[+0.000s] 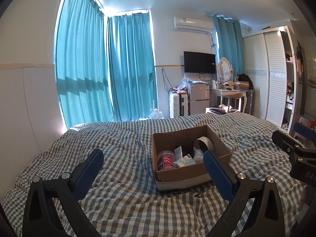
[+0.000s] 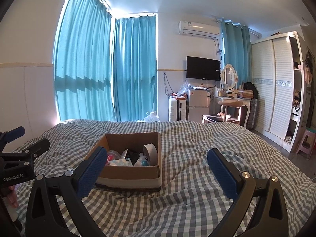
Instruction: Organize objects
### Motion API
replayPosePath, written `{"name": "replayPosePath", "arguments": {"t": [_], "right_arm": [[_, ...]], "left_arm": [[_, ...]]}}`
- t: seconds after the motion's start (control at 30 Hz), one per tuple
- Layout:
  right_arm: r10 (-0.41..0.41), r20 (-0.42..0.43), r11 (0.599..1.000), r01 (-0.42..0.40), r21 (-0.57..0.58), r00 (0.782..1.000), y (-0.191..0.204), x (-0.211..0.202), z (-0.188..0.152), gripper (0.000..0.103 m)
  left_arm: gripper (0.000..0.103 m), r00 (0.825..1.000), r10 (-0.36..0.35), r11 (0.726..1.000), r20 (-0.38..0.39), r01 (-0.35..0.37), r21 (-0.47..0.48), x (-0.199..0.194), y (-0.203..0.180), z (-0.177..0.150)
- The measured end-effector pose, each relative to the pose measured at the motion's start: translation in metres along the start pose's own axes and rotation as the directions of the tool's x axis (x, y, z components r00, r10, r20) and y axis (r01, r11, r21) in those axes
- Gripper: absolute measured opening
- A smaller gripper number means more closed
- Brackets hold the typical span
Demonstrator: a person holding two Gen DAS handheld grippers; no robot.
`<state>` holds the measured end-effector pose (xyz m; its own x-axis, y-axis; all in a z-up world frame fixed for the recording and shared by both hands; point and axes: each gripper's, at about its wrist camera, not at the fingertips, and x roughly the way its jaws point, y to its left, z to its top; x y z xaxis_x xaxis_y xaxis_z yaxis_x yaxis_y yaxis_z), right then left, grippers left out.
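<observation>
An open cardboard box (image 1: pixel 217 140) sits on the checked bed cover (image 1: pixel 126 142). It holds a red-labelled jar (image 1: pixel 166 160), a roll of tape (image 1: pixel 203 143), a white tissue pack (image 1: pixel 184 161) and other small items. My left gripper (image 1: pixel 154 158) is open and empty, held above the bed just in front and left of the box. My right gripper (image 2: pixel 158 157) is open and empty, in front and right of the same box (image 2: pixel 130 172); the tape roll (image 2: pixel 150 151) and a small white toy (image 2: pixel 143 159) show inside. Each gripper shows at the edge of the other's view.
Teal curtains (image 1: pixel 83 69) cover the windows behind the bed. A suitcase (image 1: pixel 177 104), small fridge (image 1: pixel 198 98), wall TV (image 1: pixel 199 62) and dressing table (image 1: pixel 229 92) stand past the bed's far side. A white wardrobe (image 1: pixel 266 75) and a pink stool (image 2: pixel 307 142) are at the right.
</observation>
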<state>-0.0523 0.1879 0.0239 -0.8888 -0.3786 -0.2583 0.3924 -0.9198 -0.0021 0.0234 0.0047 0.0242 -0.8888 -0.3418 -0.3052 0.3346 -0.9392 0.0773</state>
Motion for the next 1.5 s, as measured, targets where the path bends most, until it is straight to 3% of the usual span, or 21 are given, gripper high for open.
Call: {"name": "replayPosePath", "arguments": {"t": [1.5], "right_arm": [[-0.009,-0.026,1.0,0.009,-0.006,1.0,0.0078,0.0049,-0.0071,0.102]], "left_arm": [[0.103,0.999,-0.031,0.999,-0.025,0.03,-0.032,0.0,0.0059,-0.0033]]}}
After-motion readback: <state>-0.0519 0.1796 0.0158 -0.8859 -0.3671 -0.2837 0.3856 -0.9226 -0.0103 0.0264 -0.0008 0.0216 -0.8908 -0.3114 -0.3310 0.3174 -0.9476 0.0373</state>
